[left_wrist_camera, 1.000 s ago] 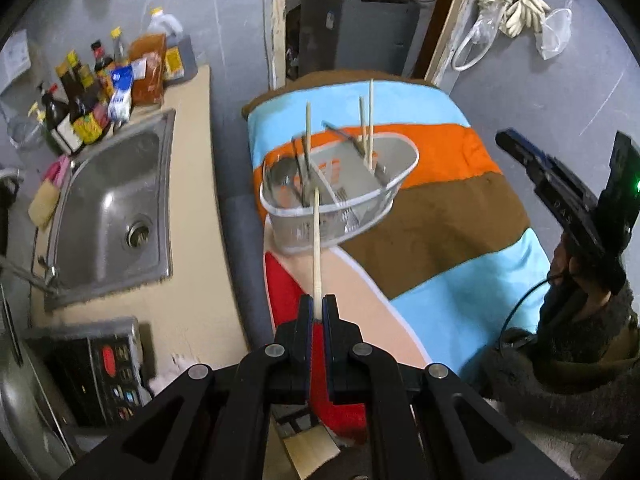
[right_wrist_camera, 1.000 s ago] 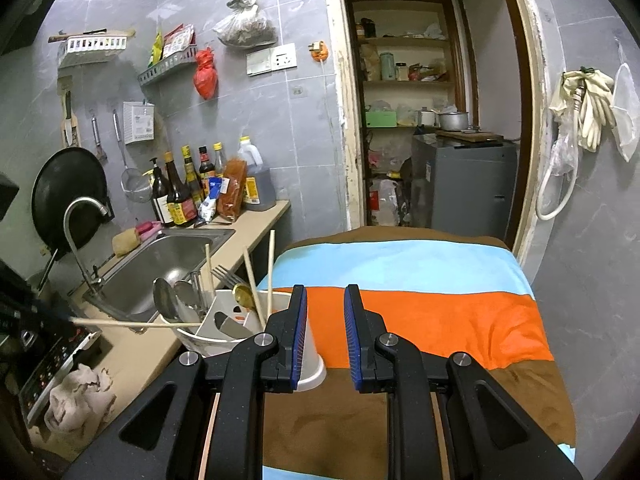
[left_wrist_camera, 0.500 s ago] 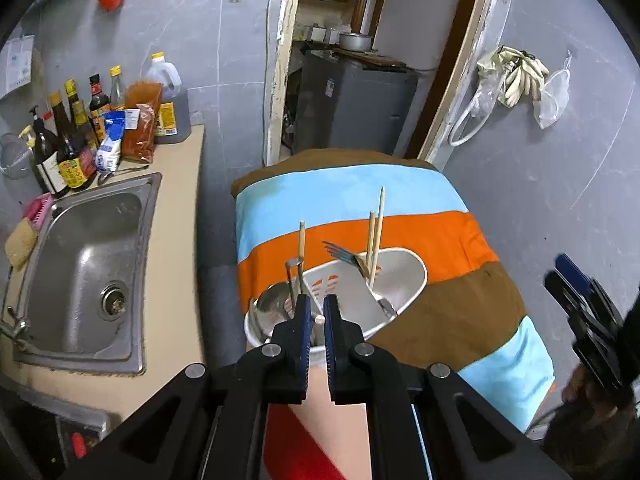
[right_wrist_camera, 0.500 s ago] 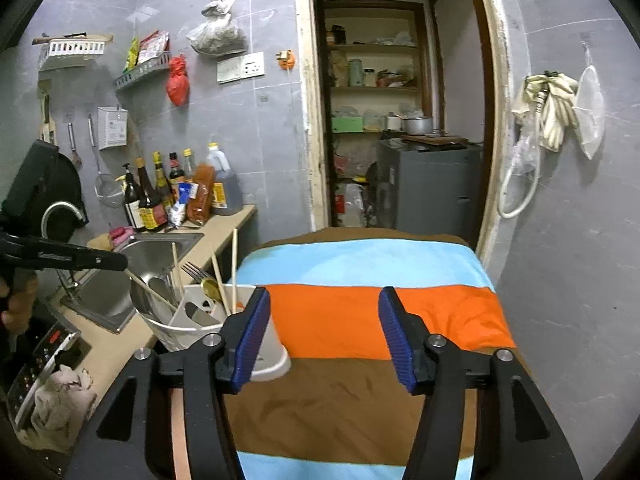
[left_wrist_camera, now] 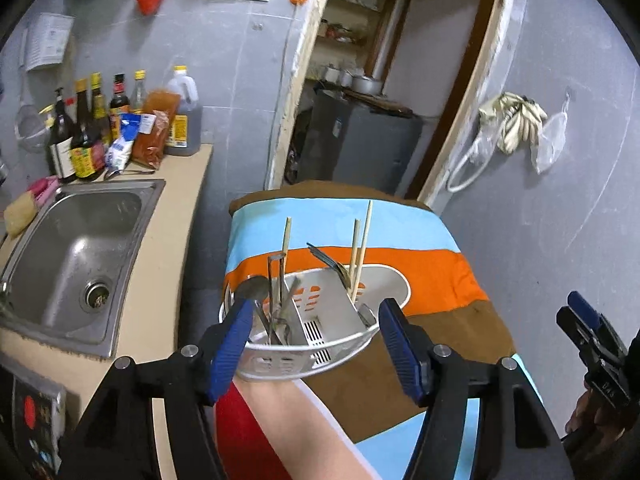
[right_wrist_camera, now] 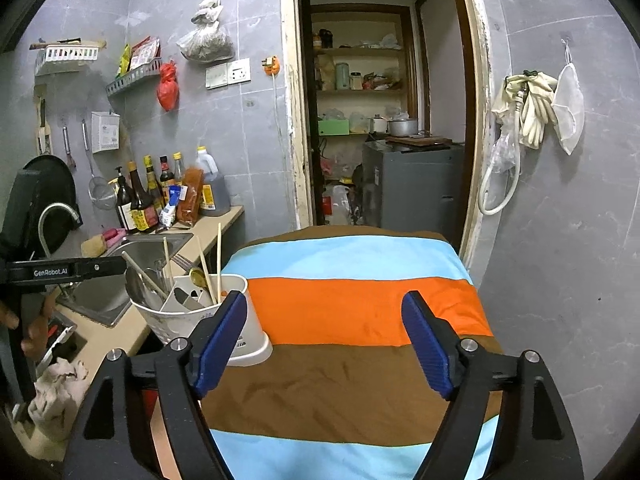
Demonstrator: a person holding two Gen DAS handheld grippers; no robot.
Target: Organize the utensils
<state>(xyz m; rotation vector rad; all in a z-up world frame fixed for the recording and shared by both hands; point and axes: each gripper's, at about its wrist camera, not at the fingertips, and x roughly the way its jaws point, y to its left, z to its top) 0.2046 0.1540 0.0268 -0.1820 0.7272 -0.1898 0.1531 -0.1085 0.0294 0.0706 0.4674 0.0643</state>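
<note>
Standing near-upright, chopsticks (left_wrist_camera: 362,246) in the caddy (left_wrist_camera: 328,336) point tips-up.

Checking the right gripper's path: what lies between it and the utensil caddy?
Nothing but striped cloth; in the right wrist view, the caddy sits just beyond the open right gripper.

White caddy (left_wrist_camera: 320,354); blue-orange-brown striped cloth (right_wrist_camera: 360,308)
</note>
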